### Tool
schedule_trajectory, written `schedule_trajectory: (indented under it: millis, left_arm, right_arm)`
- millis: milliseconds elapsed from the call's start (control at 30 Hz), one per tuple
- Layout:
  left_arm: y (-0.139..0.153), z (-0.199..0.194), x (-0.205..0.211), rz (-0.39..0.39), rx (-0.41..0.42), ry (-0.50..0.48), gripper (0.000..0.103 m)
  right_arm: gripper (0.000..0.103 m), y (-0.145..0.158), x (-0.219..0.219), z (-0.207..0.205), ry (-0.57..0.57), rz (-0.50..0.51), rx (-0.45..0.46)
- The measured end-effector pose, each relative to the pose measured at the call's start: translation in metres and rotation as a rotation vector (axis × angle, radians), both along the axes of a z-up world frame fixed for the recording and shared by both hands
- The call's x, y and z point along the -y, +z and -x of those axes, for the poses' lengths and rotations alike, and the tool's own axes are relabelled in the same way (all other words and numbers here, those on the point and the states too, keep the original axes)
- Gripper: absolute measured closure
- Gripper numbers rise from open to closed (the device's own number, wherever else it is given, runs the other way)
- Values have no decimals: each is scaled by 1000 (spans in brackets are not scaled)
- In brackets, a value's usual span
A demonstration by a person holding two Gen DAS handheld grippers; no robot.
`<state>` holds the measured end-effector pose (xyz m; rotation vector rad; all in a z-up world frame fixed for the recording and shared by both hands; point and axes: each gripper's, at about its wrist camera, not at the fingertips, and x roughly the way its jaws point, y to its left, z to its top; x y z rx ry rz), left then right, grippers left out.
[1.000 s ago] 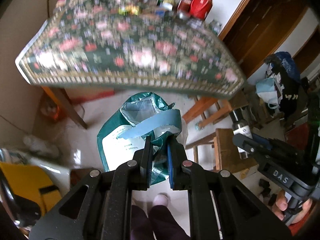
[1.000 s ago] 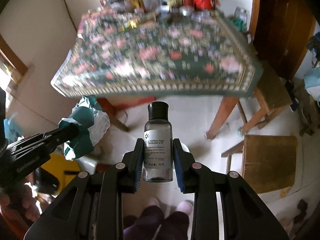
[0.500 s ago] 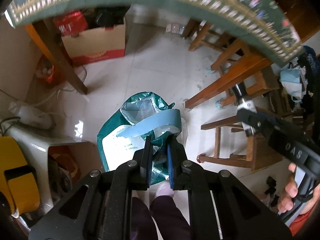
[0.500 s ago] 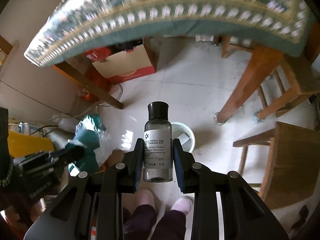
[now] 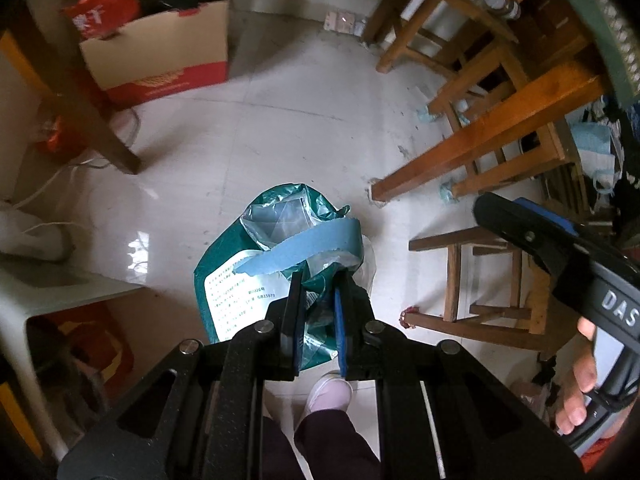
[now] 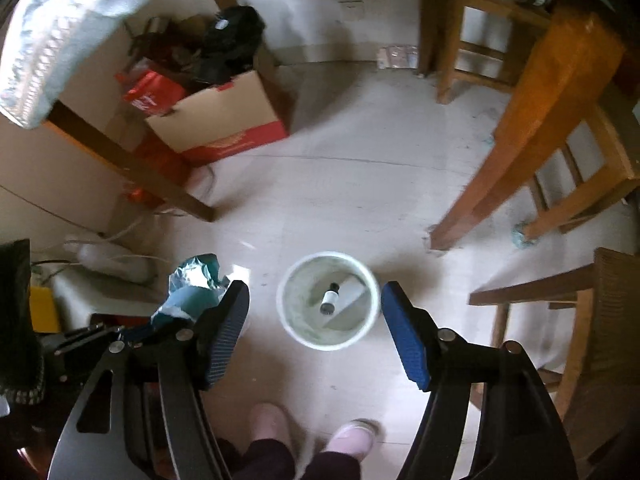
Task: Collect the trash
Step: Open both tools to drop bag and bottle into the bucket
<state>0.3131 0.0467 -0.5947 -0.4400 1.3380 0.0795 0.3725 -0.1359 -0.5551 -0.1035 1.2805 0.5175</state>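
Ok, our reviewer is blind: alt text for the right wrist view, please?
The right hand-held gripper hangs open above a white bin on the floor, a small bottle inside it. At left, the left hand-held gripper holds a crumpled green bag.

The left gripper (image 5: 318, 316) and right gripper (image 6: 316, 332) were black with blue-padded fingers (image 6: 406, 340) and silver screws; the person wore dark trousers (image 5: 336, 440) and pink slippers (image 6: 352, 436).

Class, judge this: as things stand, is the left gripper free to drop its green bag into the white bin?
Probably yes. The left gripper, shut on the green bag, sits beside the open-topped white bin; the right gripper directly above may crowd it.
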Motion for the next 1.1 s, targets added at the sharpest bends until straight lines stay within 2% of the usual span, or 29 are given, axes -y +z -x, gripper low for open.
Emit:
schedule_trajectory:
  millis: [100, 167, 233, 467, 633, 700, 800, 1100]
  left_arm:
    - [-17, -13, 11, 23, -10, -22, 90]
    - [-24, -21, 15, 38, -24, -27, 81]
    - [-28, -28, 17, 42, -53, -29, 54]
    - [-14, -34, 16, 2, -62, -35, 51]
    - [32, -30, 11, -32, -18, -51, 51]
    - [54, -28, 8, -46, 3, -53, 51]
    - [102, -25, 4, -79, 49, -53, 51]
    - [244, -7, -10, -128, 218, -47, 51]
  right_arm:
    - [38, -9, 13, -6, -25, 14, -24]
    - [38, -13, 19, -9, -41, 21, -37]
    - [38, -13, 21, -9, -53, 27, -47]
    - [38, 5, 20, -8, -57, 15, -46]
    - [38, 36, 13, -7, -45, -1, -15]
    - [38, 58, 10, -6, -43, -11, 3]
    - [38, 90, 7, -3, -42, -25, 30]
    - [38, 208, -1, 14, -48, -56, 153]
